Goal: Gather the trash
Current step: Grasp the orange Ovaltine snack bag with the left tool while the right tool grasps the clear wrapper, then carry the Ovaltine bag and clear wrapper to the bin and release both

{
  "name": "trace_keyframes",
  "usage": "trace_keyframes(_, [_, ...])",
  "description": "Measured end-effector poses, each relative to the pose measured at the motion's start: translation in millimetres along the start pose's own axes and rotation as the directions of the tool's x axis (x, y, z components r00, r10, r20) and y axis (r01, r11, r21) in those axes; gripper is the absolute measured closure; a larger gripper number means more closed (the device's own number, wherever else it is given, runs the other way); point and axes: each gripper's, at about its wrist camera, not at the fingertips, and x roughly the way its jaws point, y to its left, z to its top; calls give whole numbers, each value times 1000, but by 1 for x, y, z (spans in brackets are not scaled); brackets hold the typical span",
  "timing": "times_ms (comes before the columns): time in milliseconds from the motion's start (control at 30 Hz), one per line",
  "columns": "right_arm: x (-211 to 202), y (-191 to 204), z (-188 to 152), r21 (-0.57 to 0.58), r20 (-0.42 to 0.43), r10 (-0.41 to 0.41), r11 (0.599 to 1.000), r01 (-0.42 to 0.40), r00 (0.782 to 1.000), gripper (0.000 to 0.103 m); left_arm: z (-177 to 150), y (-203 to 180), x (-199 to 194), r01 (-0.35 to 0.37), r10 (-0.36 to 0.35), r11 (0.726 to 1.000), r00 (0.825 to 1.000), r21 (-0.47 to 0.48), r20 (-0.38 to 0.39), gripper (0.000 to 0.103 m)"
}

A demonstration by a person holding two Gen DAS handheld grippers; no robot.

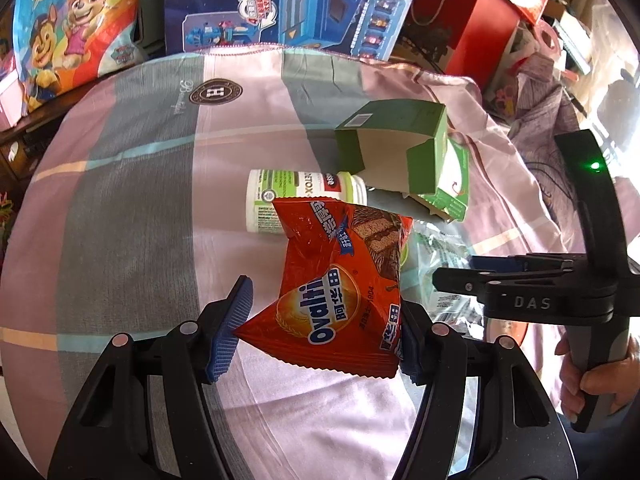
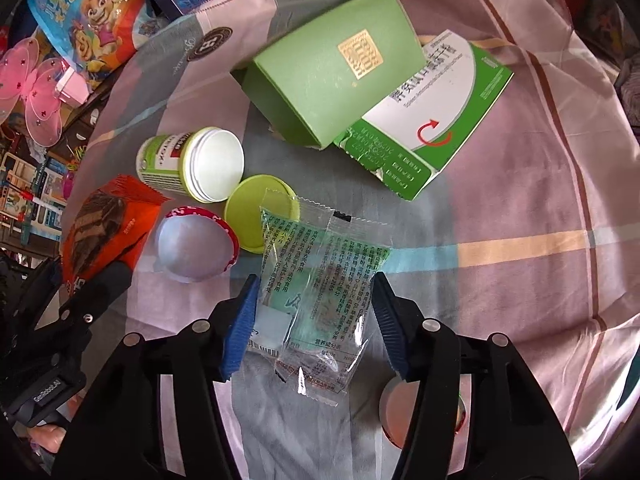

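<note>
At the far left of the right wrist view we see our left gripper [image 2: 86, 280] with the red Ovaltine wrapper [image 2: 102, 232]. In the left wrist view, that wrapper [image 1: 340, 292] sits between the blue pads [image 1: 230, 322], both pressing its edges, jaws roughly half apart, the packet lifted off the striped cloth [image 1: 132, 208].

Moving right on the cloth, we find the white jar [image 2: 188, 164] on its side, mouth open, and just below it a foil cup [image 2: 196, 246] with a red rim. The lime-green lid [image 2: 262, 212] lies flat beside both, touching the cup.

In the middle, our right gripper [image 2: 312, 320] straddles the clear plastic wrapper [image 2: 320, 300]. Its jaws stand about half open; the right pad touches the wrapper's edge, but we cannot tell whether the left one presses it.

Further right and up, the green box [image 2: 336, 68] leans on the green-and-white carton [image 2: 440, 116].
</note>
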Motion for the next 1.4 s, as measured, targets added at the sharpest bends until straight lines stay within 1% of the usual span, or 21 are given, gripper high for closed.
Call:
trace_keyframes(167, [-29, -11, -4, 10, 56, 33, 999, -34, 998, 49, 3, -15, -9, -9, 9, 1000, 1000, 24, 15, 38])
trace_keyframes(400, [-66, -33, -8, 28, 137, 43, 998, -47, 990, 49, 9, -46, -14, -9, 7, 997, 1000, 70, 30, 38])
trace_keyframes(600, [-96, -71, -17, 90, 194, 39, 994, -57, 980, 49, 16, -90, -11, 9, -13, 991, 999, 136, 32, 38])
trace_keyframes(767, [-124, -120, -32, 159, 247, 13, 986, -53, 969, 49, 22, -138, -3, 35, -42, 977, 999, 210, 30, 38])
trace_keyframes(933, [-146, -177, -52, 254, 283, -33, 966, -42, 959, 49, 28, -201, 13, 109, -111, 953, 994, 282, -8, 38])
trace_keyframes(1033, [-158, -214, -70, 318, 300, -65, 947, -36, 952, 49, 28, -245, 22, 156, -153, 930, 988, 332, -35, 38])
trace_keyframes(1100, [-167, -241, -82, 360, 313, -91, 933, -29, 945, 49, 26, -276, 29, 183, -176, 910, 983, 371, -54, 38])
trace_keyframes(1233, [-180, -286, -106, 429, 326, -133, 903, -21, 936, 49, 18, -329, 45, 223, -199, 877, 975, 426, -101, 38])
trace_keyframes(1400, [-192, -338, -138, 505, 336, -169, 863, -26, 927, 49, 8, -383, 62, 249, -201, 845, 968, 474, -151, 38])
